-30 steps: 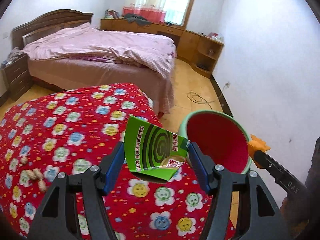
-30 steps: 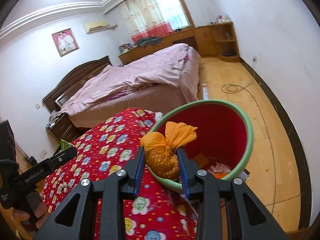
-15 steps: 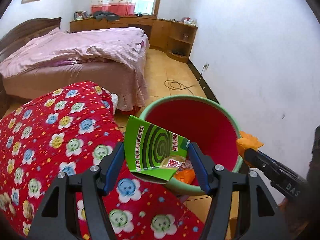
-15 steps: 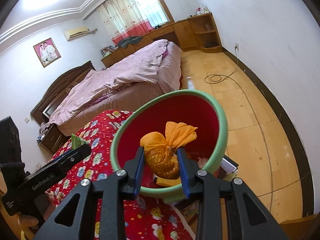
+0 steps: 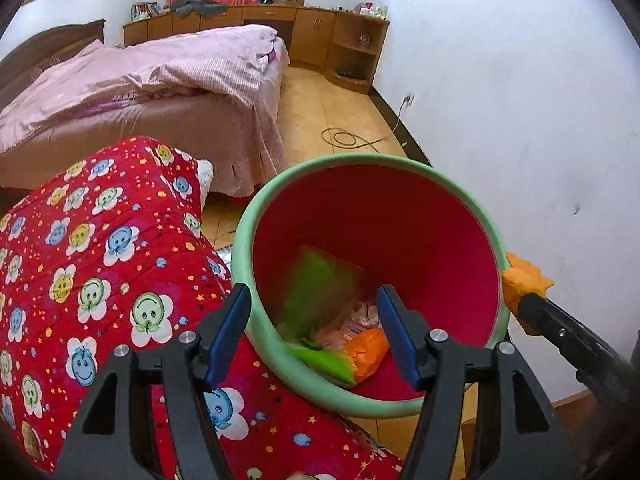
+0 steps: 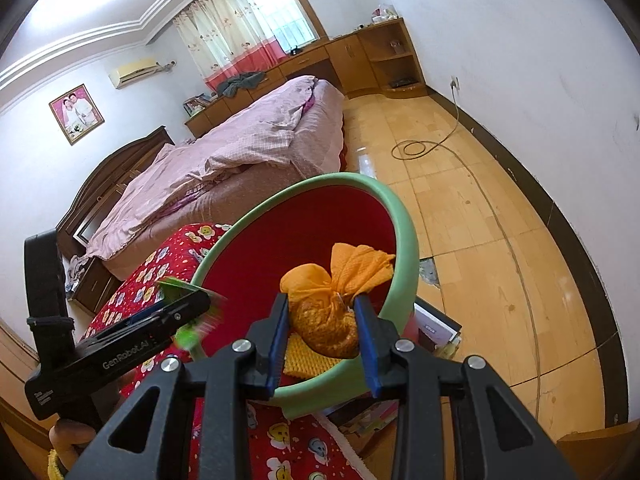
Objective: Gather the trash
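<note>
"GenRobot.AI" in white lettering along the black body of the left gripper [image 6: 200, 307], no other legible text

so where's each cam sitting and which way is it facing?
Left wrist: on the left tool, open, looking down into the red bin; the right tool's tip shows at right.
Right wrist: on the right tool, shut on the orange bag over the bin; the left tool shows at left.
Shared: bin, bed, red floral cloth.

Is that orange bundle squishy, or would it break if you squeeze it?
Probably squishy: the orange bundle looks like thin crinkled paper knotted at the top, bulging between the right hand-held gripper. It likely weighs little, since it hangs there without sagging. Breaking seems unlikely; what is inside cannot be seen.
</note>
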A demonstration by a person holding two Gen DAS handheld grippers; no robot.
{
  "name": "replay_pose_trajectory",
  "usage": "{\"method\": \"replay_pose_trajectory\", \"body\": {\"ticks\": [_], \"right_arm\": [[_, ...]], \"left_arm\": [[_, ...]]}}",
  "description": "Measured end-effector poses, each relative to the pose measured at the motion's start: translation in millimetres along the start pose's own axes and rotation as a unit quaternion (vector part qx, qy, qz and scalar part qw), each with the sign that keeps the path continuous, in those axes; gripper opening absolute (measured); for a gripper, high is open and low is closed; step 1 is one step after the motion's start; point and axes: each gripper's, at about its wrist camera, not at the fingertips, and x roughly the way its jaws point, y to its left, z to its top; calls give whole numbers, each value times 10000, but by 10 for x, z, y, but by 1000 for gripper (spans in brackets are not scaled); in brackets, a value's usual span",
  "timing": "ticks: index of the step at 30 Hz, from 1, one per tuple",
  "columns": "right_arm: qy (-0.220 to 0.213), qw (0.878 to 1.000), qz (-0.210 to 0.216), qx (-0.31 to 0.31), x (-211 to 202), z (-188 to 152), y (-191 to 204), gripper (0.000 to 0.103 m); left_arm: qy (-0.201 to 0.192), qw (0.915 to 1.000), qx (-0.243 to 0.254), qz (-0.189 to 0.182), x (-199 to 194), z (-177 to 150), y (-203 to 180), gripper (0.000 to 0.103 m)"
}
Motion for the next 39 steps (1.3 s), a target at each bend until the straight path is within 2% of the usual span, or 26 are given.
{"method": "replay_pose_trajectory", "body": {"ticks": [4, 14, 19, 21, 26, 31, 39], "right_arm": [[31, 10000, 16, 21, 42, -8, -12, 35], [50, 9999, -1, -143, 190, 57, 88, 37], [125, 9998, 56, -161, 243, 55, 150, 54], [122, 9997, 90, -169, 225, 46, 173, 57], [67, 9996, 134, -254, 100, 17, 245, 60], [3, 9993, 198, -309, -63, -44, 351, 71], [-1, 9976, 385, -578, -273, -198, 663, 74]], "left_arm": [[83, 9999, -111, -44, 50, -3, 42, 69], [82, 9996, -272, 40, -33, -69, 140, 69], [20, 9994, -333, 83, -166, -110, 184, 69], [-8, 9993, -367, 104, -230, -132, 203, 69], [-82, 9988, -457, 154, -400, -179, 253, 69], [-189, 9979, -543, 284, -613, -237, 338, 69], [-361, 9956, -687, 522, -980, -381, 518, 69]]}}
